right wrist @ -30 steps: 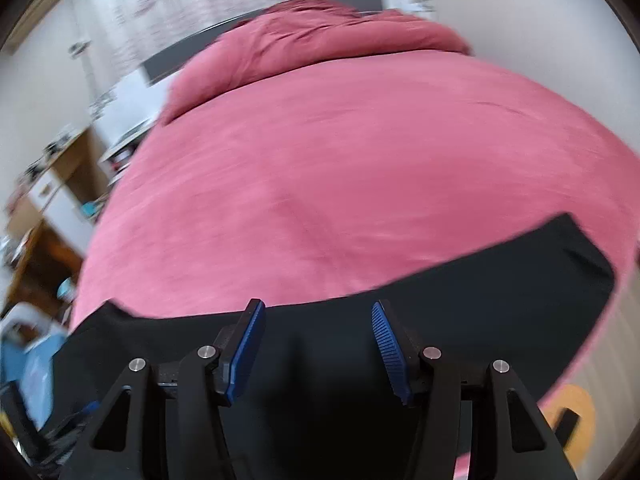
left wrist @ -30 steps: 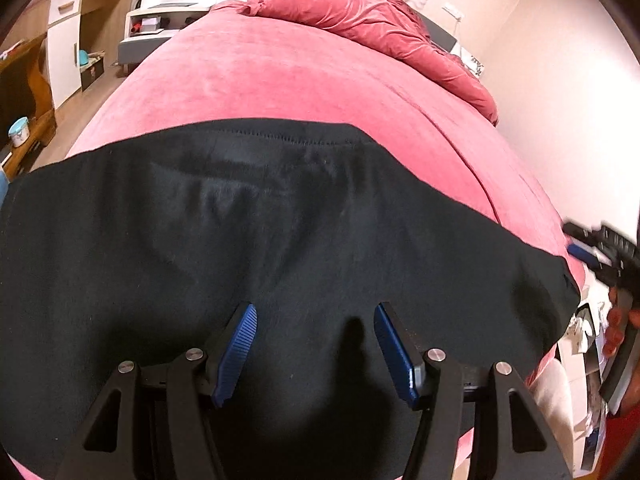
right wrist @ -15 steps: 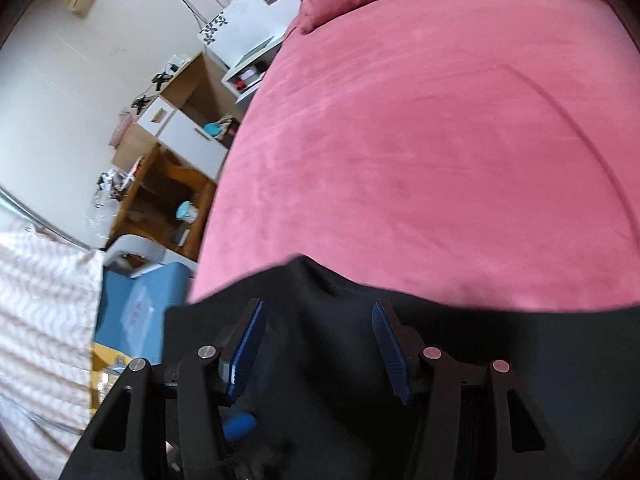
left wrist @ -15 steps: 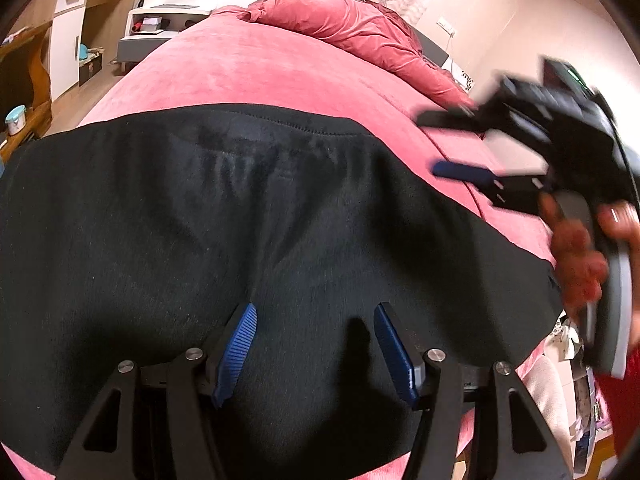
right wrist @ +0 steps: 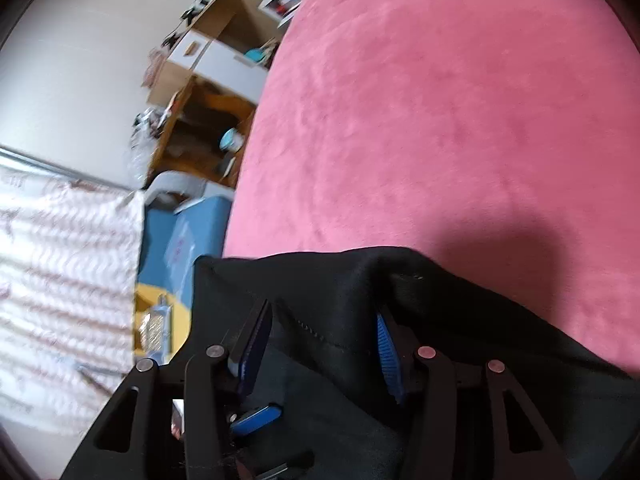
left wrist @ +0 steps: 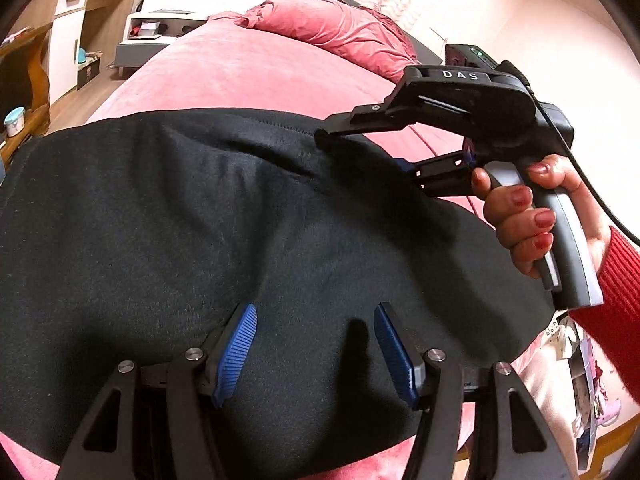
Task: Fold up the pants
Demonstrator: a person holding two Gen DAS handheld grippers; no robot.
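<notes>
Pants [left wrist: 224, 216] flat on bed [left wrist: 256, 76]; my right tool [right wrist: 324, 344] swung in onto far hem, closing, cloth between jaws. Left tool [left wrist: 316, 344] hovered, released. Fold grab starting.

A: How much of the pants [left wrist: 224, 216] can you see?

B: Not all. The left wrist view cuts the cloth at its left edge, and the left gripper [left wrist: 316, 350] covers its near part. No leg ends show.

A: And the right gripper [right wrist: 324, 344]?

B: Its jaws are closing with a raised fold between them, but the cloth drapes over the right pad [right wrist: 386, 354], so I cannot tell whether the pads press yet. In the left view its lower finger vanishes behind the black cloth.

A: The room behind?

B: Blurred. The shelves [right wrist: 208, 92] hold small things I cannot name.
</notes>
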